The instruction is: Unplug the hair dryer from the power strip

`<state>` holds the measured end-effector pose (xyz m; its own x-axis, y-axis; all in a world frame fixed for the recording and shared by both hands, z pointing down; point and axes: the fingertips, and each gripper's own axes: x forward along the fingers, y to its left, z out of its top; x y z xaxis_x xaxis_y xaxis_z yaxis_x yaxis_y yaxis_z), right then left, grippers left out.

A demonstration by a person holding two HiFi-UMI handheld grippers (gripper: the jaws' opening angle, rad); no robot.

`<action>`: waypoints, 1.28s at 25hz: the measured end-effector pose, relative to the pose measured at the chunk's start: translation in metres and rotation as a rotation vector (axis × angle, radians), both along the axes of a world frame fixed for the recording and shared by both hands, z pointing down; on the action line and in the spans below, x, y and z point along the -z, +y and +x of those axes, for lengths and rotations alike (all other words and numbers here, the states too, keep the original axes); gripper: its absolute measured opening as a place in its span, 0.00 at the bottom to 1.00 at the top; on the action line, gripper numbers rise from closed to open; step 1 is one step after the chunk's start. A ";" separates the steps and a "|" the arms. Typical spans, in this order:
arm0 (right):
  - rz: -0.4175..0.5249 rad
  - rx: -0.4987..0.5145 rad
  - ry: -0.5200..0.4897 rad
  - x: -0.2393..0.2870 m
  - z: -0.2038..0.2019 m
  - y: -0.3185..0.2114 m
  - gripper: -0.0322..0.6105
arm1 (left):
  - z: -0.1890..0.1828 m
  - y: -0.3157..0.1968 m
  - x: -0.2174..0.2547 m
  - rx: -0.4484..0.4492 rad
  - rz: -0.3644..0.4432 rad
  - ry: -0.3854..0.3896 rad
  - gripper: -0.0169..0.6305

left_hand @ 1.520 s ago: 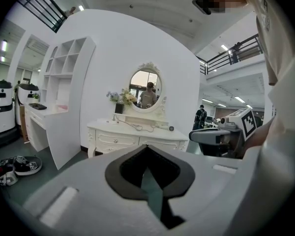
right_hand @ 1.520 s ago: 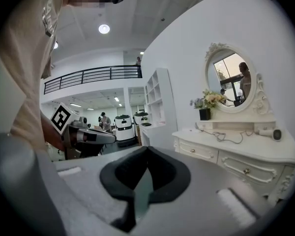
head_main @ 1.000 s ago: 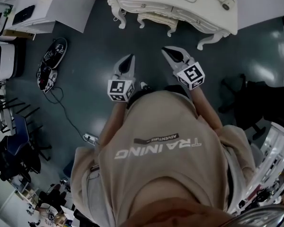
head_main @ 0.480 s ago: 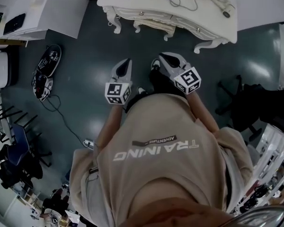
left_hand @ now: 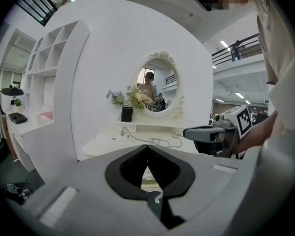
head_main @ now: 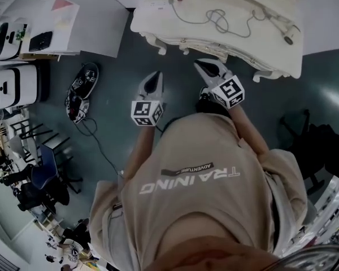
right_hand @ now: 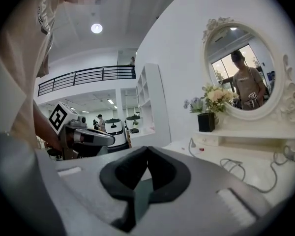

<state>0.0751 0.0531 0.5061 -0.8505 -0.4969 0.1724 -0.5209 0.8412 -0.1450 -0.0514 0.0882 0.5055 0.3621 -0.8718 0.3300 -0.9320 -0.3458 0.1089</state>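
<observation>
A white dressing table [head_main: 158,24] stands ahead of me. On its top a pale cable [head_main: 214,20] runs in loops from a plug [right_hand: 191,142] at the left, beside a small red mark on what looks like the power strip [head_main: 172,2]. It runs to a pale long object at the right end, probably the hair dryer [head_main: 283,30]. My left gripper [head_main: 152,79] and right gripper [head_main: 206,66] hang side by side just short of the table's front edge. Both are shut with nothing in them. The left gripper view shows the same cable [left_hand: 160,141].
An oval mirror [left_hand: 160,90] and a black vase of flowers [left_hand: 127,113] stand at the table's back. Shoes [head_main: 79,92] and a floor cable lie to my left. A white shelf unit [head_main: 62,21] stands further left. Chairs stand at left [head_main: 39,176] and right [head_main: 319,143].
I have come closer to the dressing table, which now fills more of the top of the head view. Both grippers stay shut and side by side.
</observation>
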 end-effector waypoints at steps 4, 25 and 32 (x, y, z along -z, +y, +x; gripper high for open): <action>-0.051 -0.008 -0.023 -0.015 0.010 -0.041 0.06 | 0.016 -0.042 -0.001 -0.002 -0.002 -0.010 0.03; -0.082 -0.036 0.097 -0.018 -0.051 -0.152 0.06 | -0.072 -0.172 -0.015 -0.023 0.004 0.052 0.03; -0.028 -0.108 0.167 0.006 -0.087 -0.216 0.06 | -0.123 -0.211 -0.027 -0.086 0.008 0.052 0.03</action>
